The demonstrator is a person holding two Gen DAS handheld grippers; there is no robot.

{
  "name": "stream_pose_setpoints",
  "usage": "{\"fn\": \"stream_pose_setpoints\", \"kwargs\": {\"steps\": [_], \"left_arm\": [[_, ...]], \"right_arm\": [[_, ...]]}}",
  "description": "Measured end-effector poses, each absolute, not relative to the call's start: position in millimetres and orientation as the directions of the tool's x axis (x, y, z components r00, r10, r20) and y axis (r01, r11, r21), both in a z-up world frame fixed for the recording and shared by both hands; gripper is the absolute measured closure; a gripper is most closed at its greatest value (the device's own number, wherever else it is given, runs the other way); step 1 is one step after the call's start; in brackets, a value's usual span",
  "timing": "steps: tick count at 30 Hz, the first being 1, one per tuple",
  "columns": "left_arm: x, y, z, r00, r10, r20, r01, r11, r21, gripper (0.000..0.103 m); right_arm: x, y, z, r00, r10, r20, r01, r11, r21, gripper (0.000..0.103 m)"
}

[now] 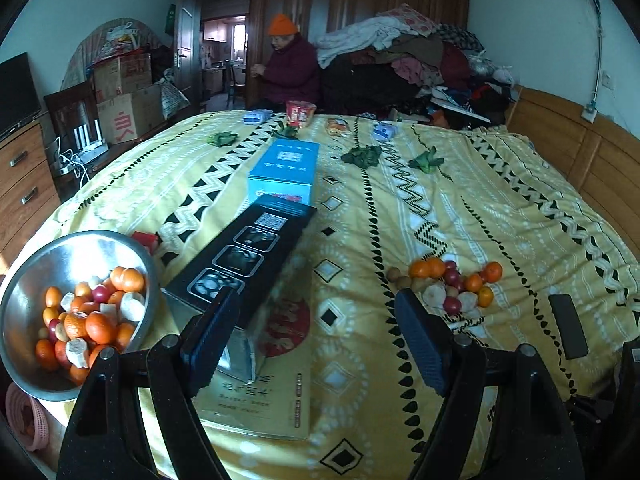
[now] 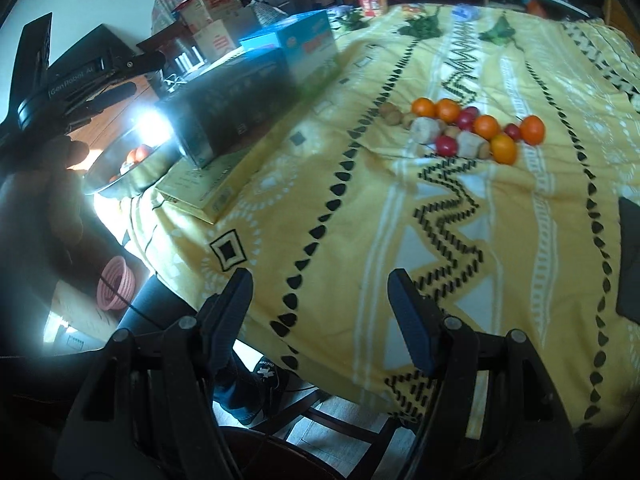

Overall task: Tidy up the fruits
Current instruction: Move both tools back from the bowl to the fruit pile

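A steel bowl [image 1: 28, 280] at the near left of the bed holds several oranges, red fruits and pale pieces. A loose pile of fruit [image 1: 456, 280] lies on the yellow bedspread to the right; it also shows in the right wrist view [image 2: 468, 128]. My left gripper [image 1: 316, 320] is open and empty, above the bed between bowl and pile. My right gripper [image 2: 320, 296] is open and empty over the bed's near edge, well short of the pile. The bowl [image 2: 120, 172] shows partly at left in the right wrist view, in glare.
A black box [image 1: 248, 256] and a blue box [image 1: 286, 172] lie on a flat yellow box [image 1: 276, 392] beside the bowl. A dark phone [image 1: 568, 332] lies right of the pile. Leafy greens [image 1: 362, 156] and packets sit at the far side. A person [image 1: 286, 64] sits beyond.
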State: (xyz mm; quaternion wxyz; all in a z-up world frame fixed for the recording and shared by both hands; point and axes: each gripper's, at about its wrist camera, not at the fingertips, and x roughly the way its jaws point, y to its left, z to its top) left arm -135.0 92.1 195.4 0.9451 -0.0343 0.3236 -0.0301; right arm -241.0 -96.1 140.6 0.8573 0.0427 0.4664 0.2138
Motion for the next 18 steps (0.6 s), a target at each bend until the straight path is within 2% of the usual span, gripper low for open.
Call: {"fn": "stream_pose_setpoints", "kwargs": {"steps": [8,18], "left_arm": [[-113.6,35.1,157.2,0.704,-0.145,-0.695,0.124,0.989,-0.081,0.022],[-83.2,7.6,138.1,0.663,-0.102,-0.742,0.114,0.993,-0.035,0.022]], "right_arm": [[-244.5,-124.9,134.7,0.481,0.377,-0.791,-0.264,0.923,0.279,0.032],[-244.4,-144.9,129.5,0.490,0.355,-0.796,-0.204,0.935,0.292,0.031]]}}
